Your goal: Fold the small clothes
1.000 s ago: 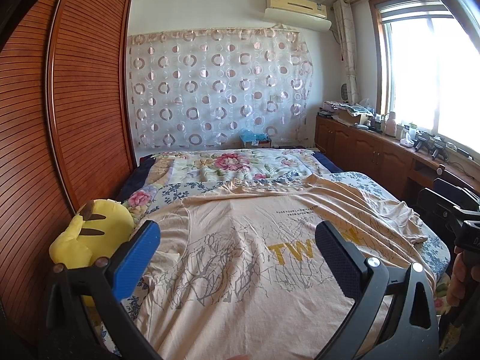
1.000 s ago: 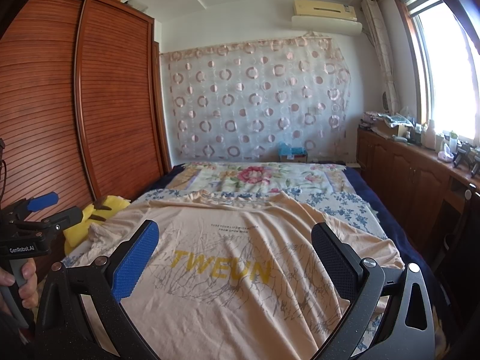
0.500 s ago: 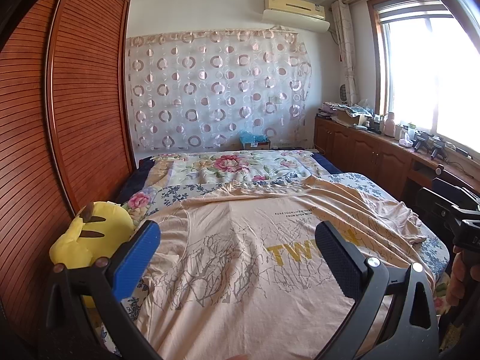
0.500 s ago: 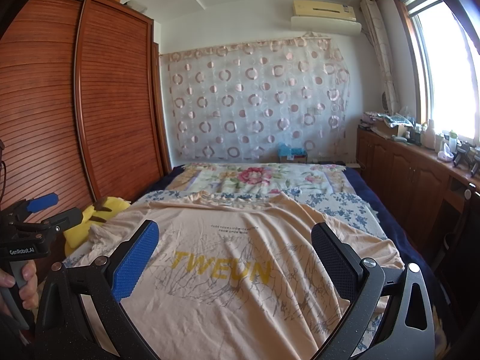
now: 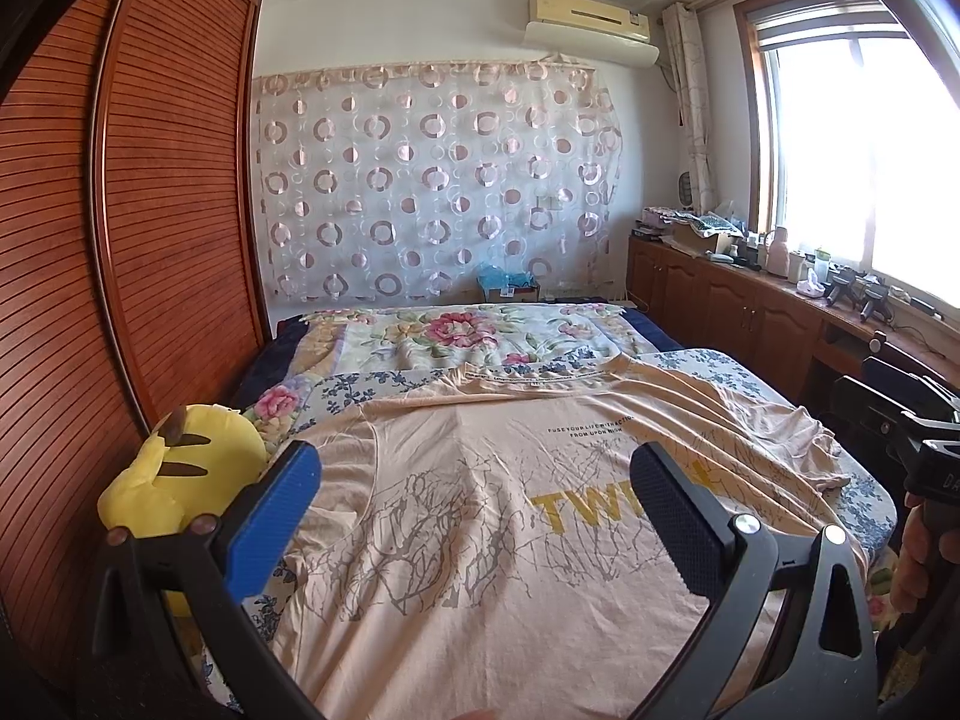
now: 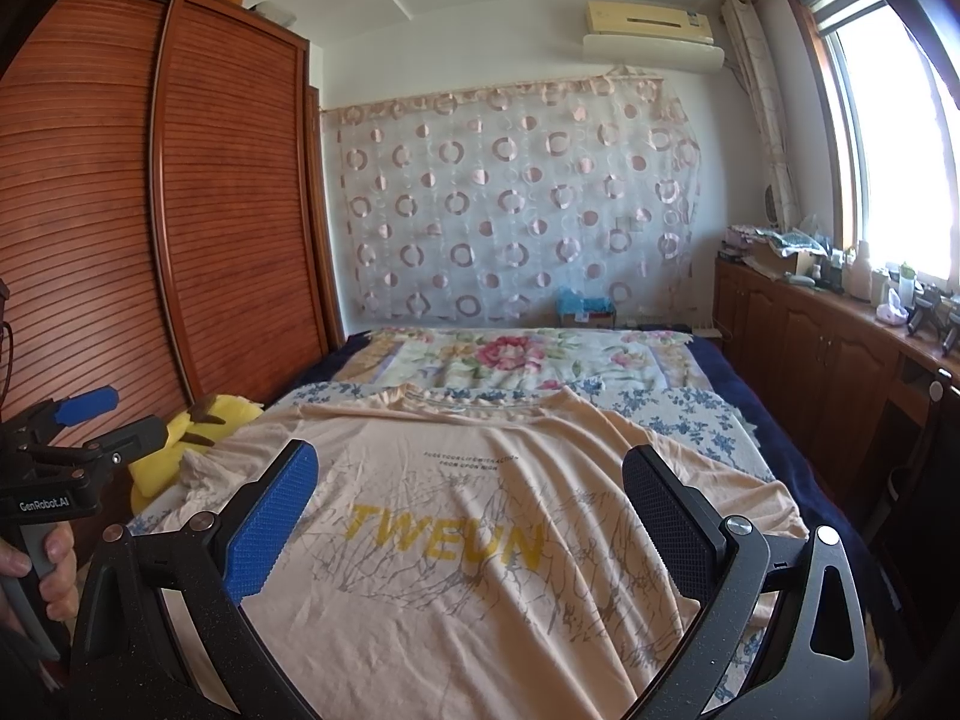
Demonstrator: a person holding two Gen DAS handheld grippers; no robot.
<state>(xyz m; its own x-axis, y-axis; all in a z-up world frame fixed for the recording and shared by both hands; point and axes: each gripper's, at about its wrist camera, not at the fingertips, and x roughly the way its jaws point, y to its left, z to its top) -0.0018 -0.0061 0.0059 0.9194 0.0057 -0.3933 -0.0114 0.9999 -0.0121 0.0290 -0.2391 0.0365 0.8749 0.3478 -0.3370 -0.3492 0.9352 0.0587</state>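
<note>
Peach T-shirt, yellow "TWEUN" print and grey branch pattern, spread flat face-up on bed, slightly wrinkled

A T-shirt lies spread flat on the bed, directly ahead of and beneath both sets of spread jaws. A plush toy sits just left of the left gripper, against the wardrobe. Beyond the jaws, a quilt covers the bed's far end, before a curtain. Cabinets stand right of the right gripper.
</note>
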